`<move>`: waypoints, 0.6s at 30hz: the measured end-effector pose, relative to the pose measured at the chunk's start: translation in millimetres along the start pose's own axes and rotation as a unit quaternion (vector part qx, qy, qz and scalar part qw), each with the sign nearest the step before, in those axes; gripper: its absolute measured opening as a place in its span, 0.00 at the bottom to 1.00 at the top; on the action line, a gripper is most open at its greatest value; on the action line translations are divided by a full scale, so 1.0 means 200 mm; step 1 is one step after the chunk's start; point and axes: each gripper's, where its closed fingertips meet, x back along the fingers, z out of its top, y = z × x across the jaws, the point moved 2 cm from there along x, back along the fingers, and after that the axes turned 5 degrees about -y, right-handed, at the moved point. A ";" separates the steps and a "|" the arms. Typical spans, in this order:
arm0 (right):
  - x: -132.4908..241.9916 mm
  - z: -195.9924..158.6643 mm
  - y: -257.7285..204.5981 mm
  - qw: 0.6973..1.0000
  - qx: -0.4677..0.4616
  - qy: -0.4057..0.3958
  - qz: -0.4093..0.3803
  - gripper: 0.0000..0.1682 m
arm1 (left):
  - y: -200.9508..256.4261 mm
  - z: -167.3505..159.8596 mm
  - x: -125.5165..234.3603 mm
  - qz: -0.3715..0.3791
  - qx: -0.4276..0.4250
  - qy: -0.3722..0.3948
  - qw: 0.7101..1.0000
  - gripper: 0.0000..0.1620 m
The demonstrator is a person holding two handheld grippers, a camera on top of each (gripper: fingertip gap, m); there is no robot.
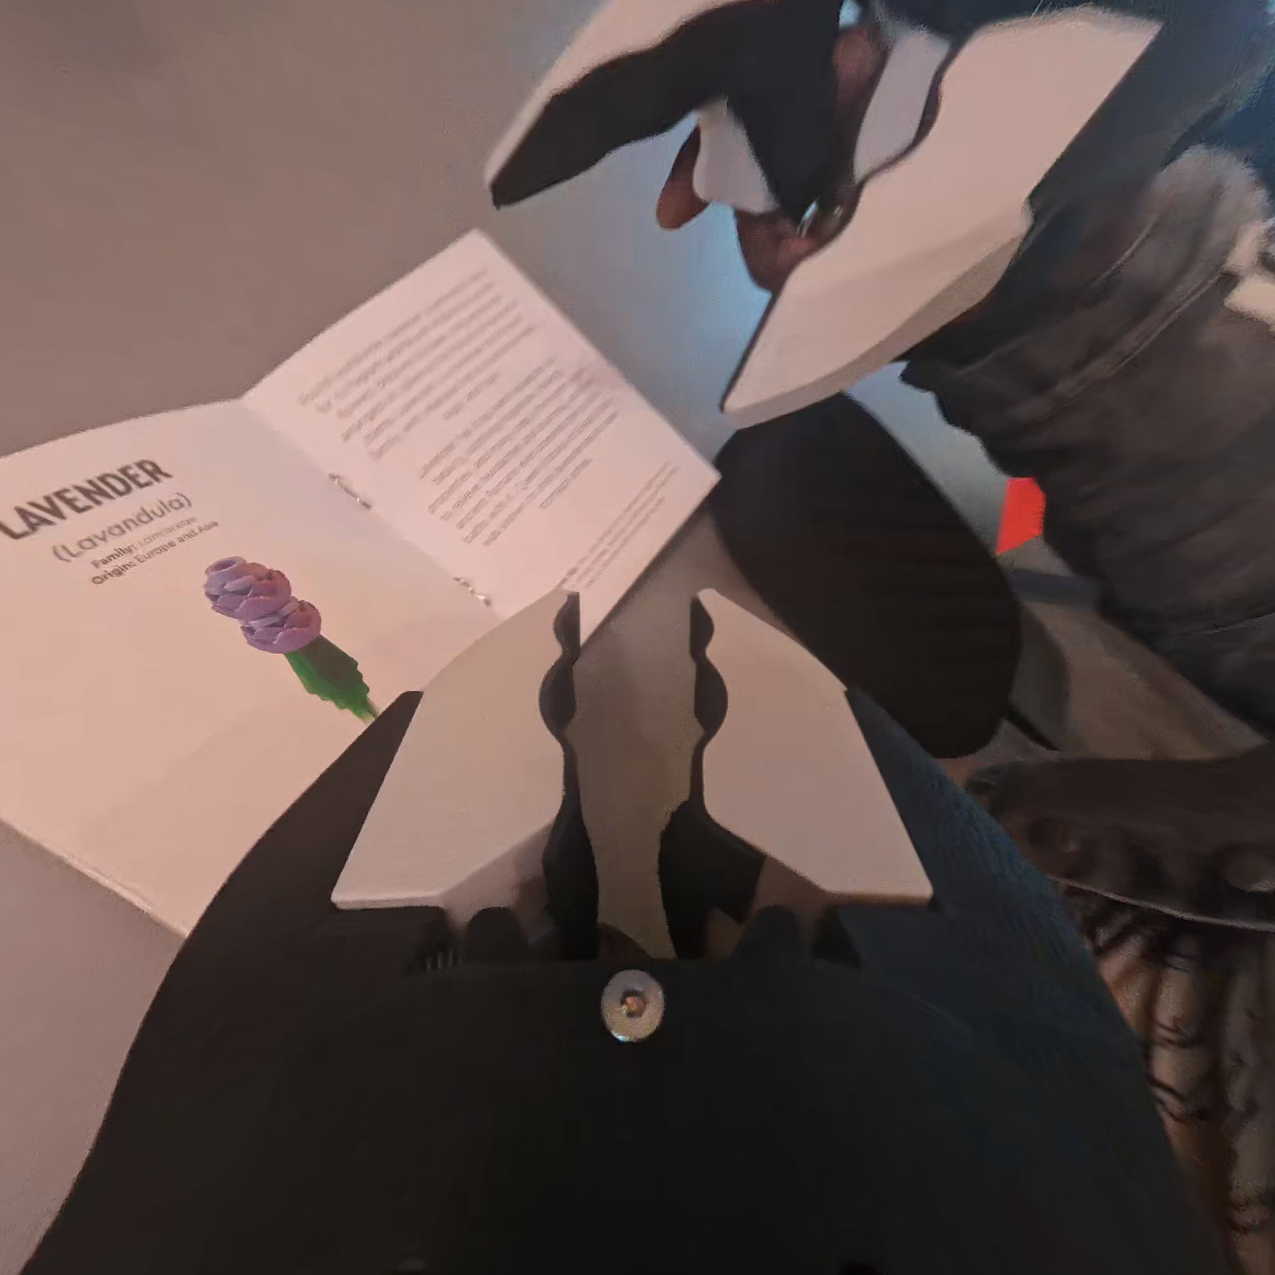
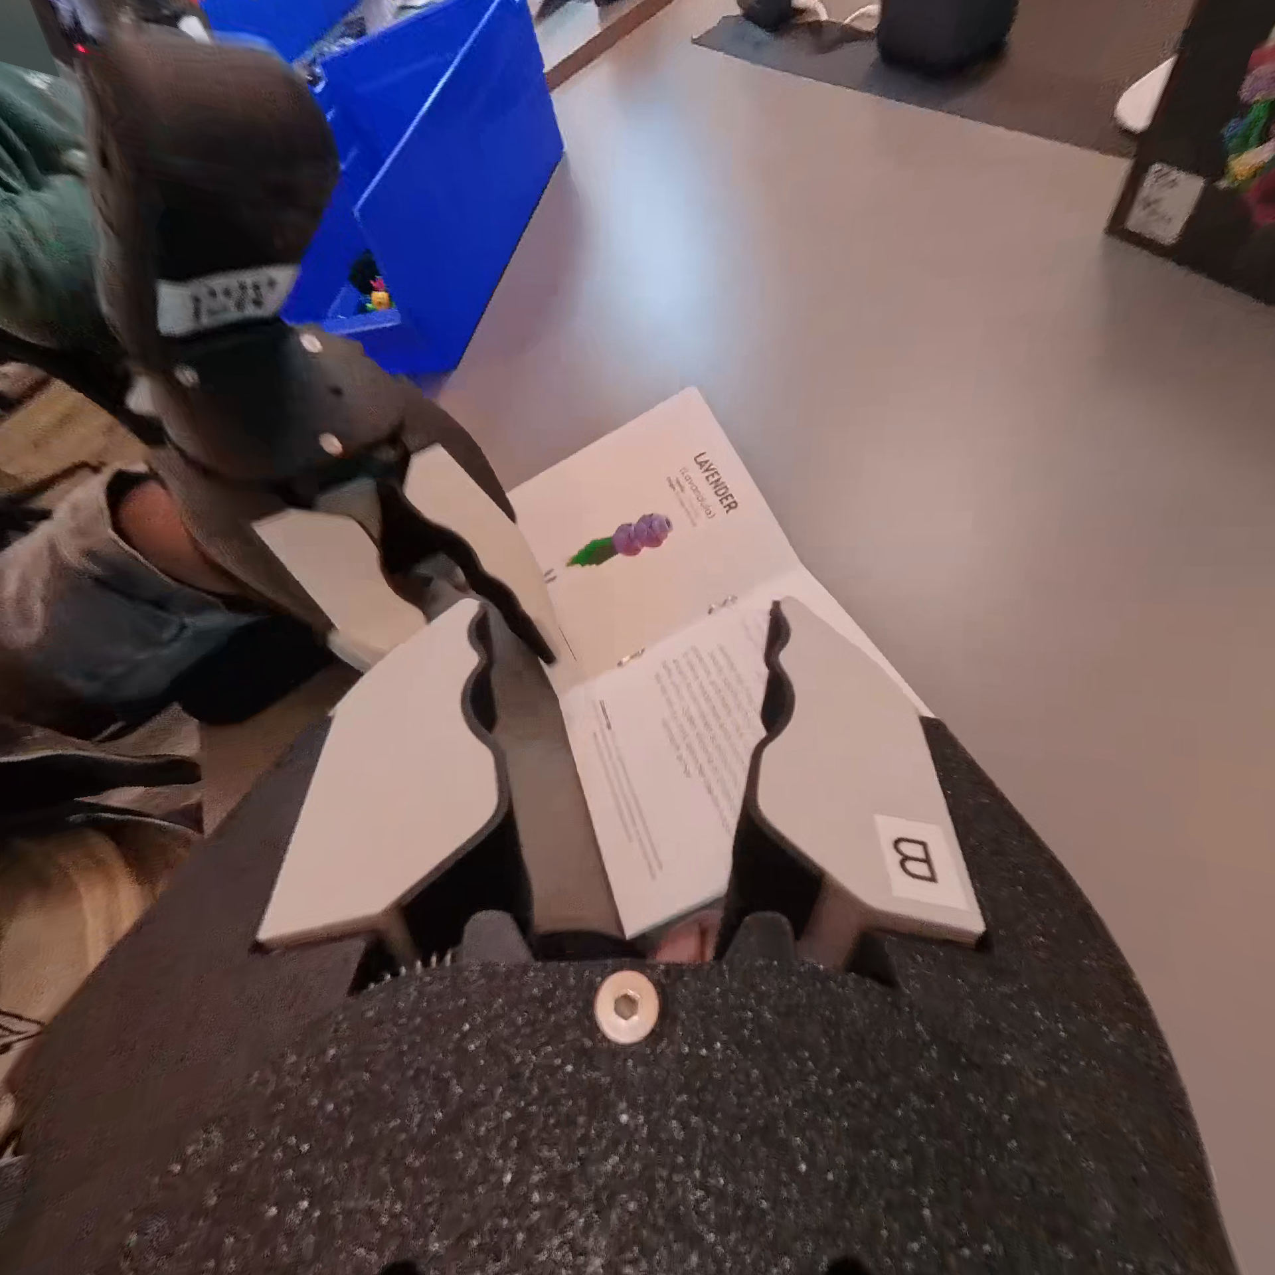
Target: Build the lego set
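Observation:
An open instruction booklet (image 1: 331,552) lies flat on the grey table (image 1: 207,207). Its left page shows a picture of a purple flower (image 1: 262,607) on a green stem. My left gripper (image 1: 635,607) is open and empty, hovering over the booklet's near corner. My right gripper (image 1: 614,303) also shows in the left wrist view, open and empty above the booklet's far edge. In the right wrist view my right gripper (image 2: 628,610) is wide open with the text page of the booklet (image 2: 690,552) below its jaws. The left gripper's finger (image 2: 476,524) points down at the booklet's spine.
A blue bin (image 2: 448,172) with small colourful pieces (image 2: 376,297) stands past the table's left edge. A dark box (image 2: 1207,159) with flower pictures stands at the far right, a dark mat (image 2: 897,83) at the back. A person's dark clothing (image 1: 1104,414) is beside the table. The gap from one gripper's tips to the other's is roughly 7 cm.

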 end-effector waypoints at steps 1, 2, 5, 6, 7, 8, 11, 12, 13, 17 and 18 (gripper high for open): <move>0.04 -0.01 0.00 1.000 0.001 0.004 -0.019 0.49 | 0.02 0.02 0.04 -0.006 -0.006 0.012 1.000 0.20; 0.08 -0.03 0.01 0.999 -0.003 0.007 -0.035 0.53 | 0.03 0.03 0.09 -0.005 -0.015 0.023 1.000 0.21; 0.21 -0.10 0.04 0.997 -0.040 0.019 -0.070 0.52 | 0.03 0.08 0.24 0.031 -0.046 0.057 0.997 0.29; 0.25 -0.14 0.06 0.995 -0.057 0.020 -0.076 0.50 | 0.02 0.11 0.29 0.052 -0.059 0.073 0.994 0.30; 0.28 -0.18 0.07 0.993 -0.077 0.018 -0.084 0.47 | 0.00 0.14 0.34 0.079 -0.077 0.087 0.990 0.31; 0.29 -0.22 0.09 0.992 -0.097 0.011 -0.086 0.44 | -0.03 0.16 0.37 0.109 -0.100 0.095 0.984 0.31; 0.24 -0.35 0.08 0.987 -0.148 -0.040 -0.048 0.41 | -0.09 0.18 0.34 0.169 -0.177 0.037 0.969 0.24; 0.22 -0.38 0.07 0.986 -0.156 -0.058 -0.033 0.41 | -0.11 0.16 0.30 0.175 -0.193 -0.001 0.965 0.17; 0.20 -0.39 0.07 0.985 -0.162 -0.064 -0.020 0.41 | -0.14 0.14 0.26 0.179 -0.204 -0.030 0.962 0.11; 0.18 -0.38 0.12 0.977 -0.206 -0.055 -0.014 0.35 | -0.30 0.04 0.17 0.177 -0.177 -0.110 0.962 0.04; 0.18 -0.38 0.14 0.976 -0.212 -0.056 -0.017 0.34 | -0.32 0.02 0.15 0.169 -0.165 -0.117 0.965 0.04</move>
